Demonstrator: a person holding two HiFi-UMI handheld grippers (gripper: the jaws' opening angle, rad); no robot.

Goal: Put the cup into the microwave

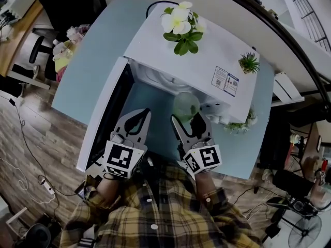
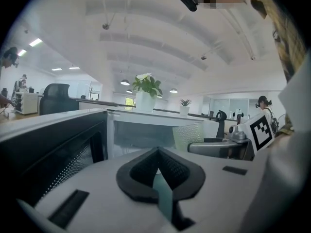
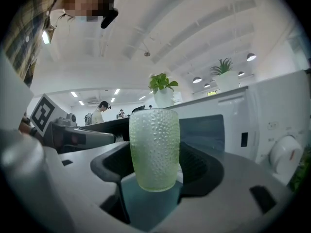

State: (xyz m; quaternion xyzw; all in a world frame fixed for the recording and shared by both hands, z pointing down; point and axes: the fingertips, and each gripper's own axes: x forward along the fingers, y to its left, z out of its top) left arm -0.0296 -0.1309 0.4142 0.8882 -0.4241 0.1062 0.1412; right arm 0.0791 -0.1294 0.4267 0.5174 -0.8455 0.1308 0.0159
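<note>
A pale green dimpled cup (image 1: 185,106) stands upright between the jaws of my right gripper (image 1: 186,119), which is shut on it just in front of the open mouth of the white microwave (image 1: 207,61). In the right gripper view the cup (image 3: 154,147) fills the middle, with the microwave's cavity and control panel (image 3: 272,130) behind it. The microwave door (image 1: 106,118) hangs open to the left. My left gripper (image 1: 144,113) hovers beside the door with its tips together and nothing in them; in its own view the left gripper (image 2: 156,152) faces the cavity (image 2: 141,132).
A white-flowered plant (image 1: 180,27) and a small green plant (image 1: 249,62) stand on top of the microwave. Another small plant (image 1: 240,124) sits at its right front corner. The blue table (image 1: 98,61) ends close on either side, with chairs and cables on the wooden floor.
</note>
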